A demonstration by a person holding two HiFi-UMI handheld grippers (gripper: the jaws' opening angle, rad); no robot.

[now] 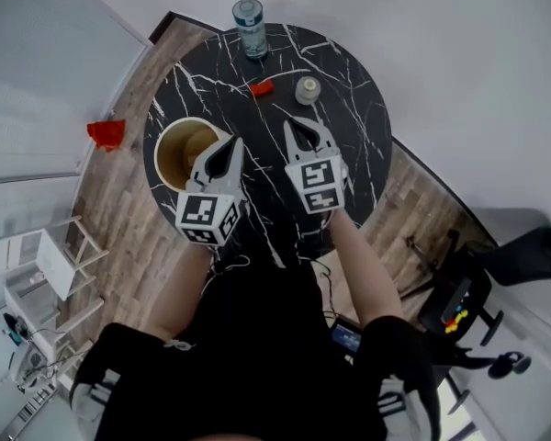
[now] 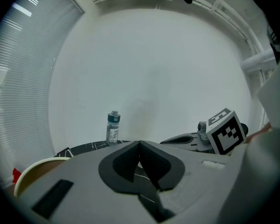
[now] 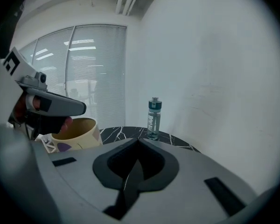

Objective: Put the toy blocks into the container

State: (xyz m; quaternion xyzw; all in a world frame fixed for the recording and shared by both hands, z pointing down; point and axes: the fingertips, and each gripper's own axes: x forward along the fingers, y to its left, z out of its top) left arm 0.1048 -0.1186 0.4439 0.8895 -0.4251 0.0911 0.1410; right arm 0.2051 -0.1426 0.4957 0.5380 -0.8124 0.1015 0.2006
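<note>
A small red toy block (image 1: 262, 87) lies on the round black marble table (image 1: 349, 127), towards its far side. The container, a cream open-topped tub (image 1: 185, 150), stands at the table's left edge; it also shows as the tub (image 2: 35, 169) and the tub (image 3: 77, 134). My left gripper (image 1: 230, 146) hovers just right of the tub's rim, jaws shut and empty (image 2: 139, 144). My right gripper (image 1: 302, 128) hangs over the table's middle, short of the red block, shut with nothing in it (image 3: 137, 142).
A clear water bottle (image 1: 250, 26) stands at the table's far edge. A small cream round object (image 1: 308, 90) sits right of the red block. A red thing (image 1: 106, 133) lies on the wooden floor to the left. A black office chair (image 1: 523, 255) stands at the right.
</note>
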